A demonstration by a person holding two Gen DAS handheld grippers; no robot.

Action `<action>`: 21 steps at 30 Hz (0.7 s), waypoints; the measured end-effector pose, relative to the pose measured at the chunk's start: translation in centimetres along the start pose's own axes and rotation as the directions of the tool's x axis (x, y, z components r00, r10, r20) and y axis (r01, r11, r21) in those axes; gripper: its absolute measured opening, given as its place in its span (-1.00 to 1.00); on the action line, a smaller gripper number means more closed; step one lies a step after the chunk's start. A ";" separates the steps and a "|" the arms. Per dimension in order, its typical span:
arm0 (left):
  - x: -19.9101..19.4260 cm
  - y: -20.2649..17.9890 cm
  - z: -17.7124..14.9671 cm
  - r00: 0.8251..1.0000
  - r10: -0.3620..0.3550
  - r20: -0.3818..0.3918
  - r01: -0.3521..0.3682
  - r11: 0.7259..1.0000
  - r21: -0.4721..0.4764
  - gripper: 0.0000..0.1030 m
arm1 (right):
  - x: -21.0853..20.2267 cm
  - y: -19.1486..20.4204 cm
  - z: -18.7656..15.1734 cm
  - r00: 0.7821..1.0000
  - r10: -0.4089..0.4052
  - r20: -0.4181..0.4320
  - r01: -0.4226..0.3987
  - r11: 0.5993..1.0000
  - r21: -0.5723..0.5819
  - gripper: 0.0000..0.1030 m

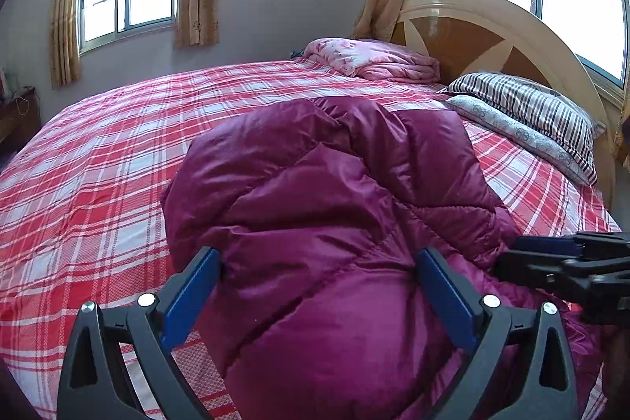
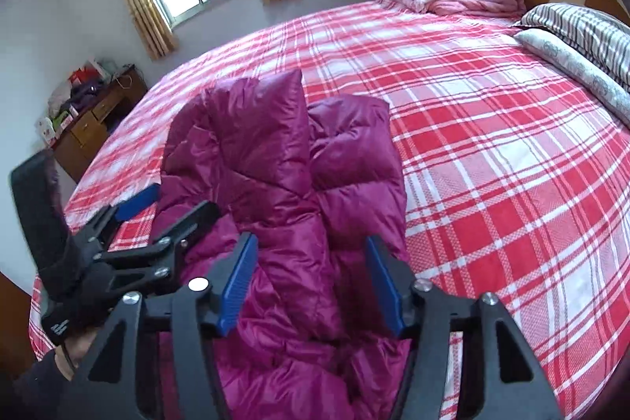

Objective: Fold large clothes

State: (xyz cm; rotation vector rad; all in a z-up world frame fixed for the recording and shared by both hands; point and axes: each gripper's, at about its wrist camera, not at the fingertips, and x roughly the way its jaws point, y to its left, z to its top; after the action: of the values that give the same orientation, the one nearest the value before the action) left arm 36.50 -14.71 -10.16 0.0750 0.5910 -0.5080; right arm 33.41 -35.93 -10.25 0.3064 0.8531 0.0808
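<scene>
Bare plaid bedspread (image 2: 492, 152) flanks the puffy jacket (image 2: 283, 160); pillows (image 1: 527, 112) probably crowd the headboard (image 1: 472, 30).

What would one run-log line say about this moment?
item: shiny magenta quilted puffer jacket bunched on red plaid bedsheet | left gripper: open, straddling jacket | right gripper: open, over jacket | fold: unfinished
</scene>
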 end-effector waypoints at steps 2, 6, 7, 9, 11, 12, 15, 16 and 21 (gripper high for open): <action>-0.8 1.3 0.4 0.999 0.025 0.033 -0.023 0.999 -0.046 0.94 | 1.2 -0.4 -0.2 0.995 0.085 -0.051 -0.084 0.996 0.015 -0.44; -1.8 3.0 1.6 0.999 0.020 0.050 -0.014 0.992 -0.122 0.94 | -0.9 0.0 -1.0 0.985 0.173 -0.002 -0.173 0.985 0.020 -0.83; -2.0 2.9 2.0 0.998 0.022 0.055 -0.015 0.992 -0.122 0.94 | -1.9 -0.2 -1.0 0.984 0.176 0.024 -0.177 0.984 0.026 -0.85; -2.4 2.0 2.7 0.997 0.014 0.070 -0.007 0.995 -0.099 0.94 | -3.6 -0.8 -1.2 0.990 0.129 0.061 -0.132 0.990 0.040 -0.86; -2.1 0.5 3.1 0.998 0.021 0.067 -0.018 0.999 -0.048 0.94 | -3.5 -2.0 -1.7 0.998 0.019 0.059 -0.023 0.998 0.067 -0.92; -1.8 -0.4 3.1 0.997 0.035 0.062 -0.034 0.999 -0.014 0.94 | -3.0 -3.0 -2.1 0.998 -0.034 0.047 0.030 0.996 0.082 -0.93; 0.1 -2.4 2.4 0.997 0.067 0.033 -0.069 0.995 0.071 0.94 | -0.4 -6.1 -3.6 0.997 -0.061 -0.045 0.069 0.982 0.175 -0.95; 0.8 -2.9 2.0 0.997 0.073 0.012 -0.074 0.993 0.094 0.94 | 0.2 -6.7 -4.0 0.996 -0.062 -0.061 0.073 0.978 0.194 -0.95; 1.1 -2.2 1.6 0.999 0.044 0.008 -0.045 0.998 0.053 0.94 | -2.1 -7.4 -3.7 0.998 -0.037 0.059 0.023 0.975 0.221 -0.32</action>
State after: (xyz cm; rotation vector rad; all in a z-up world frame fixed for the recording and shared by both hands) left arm 37.01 -17.47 -9.21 0.1370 0.5681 -0.4808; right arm 28.86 -42.52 -13.24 0.5012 0.8054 -0.0518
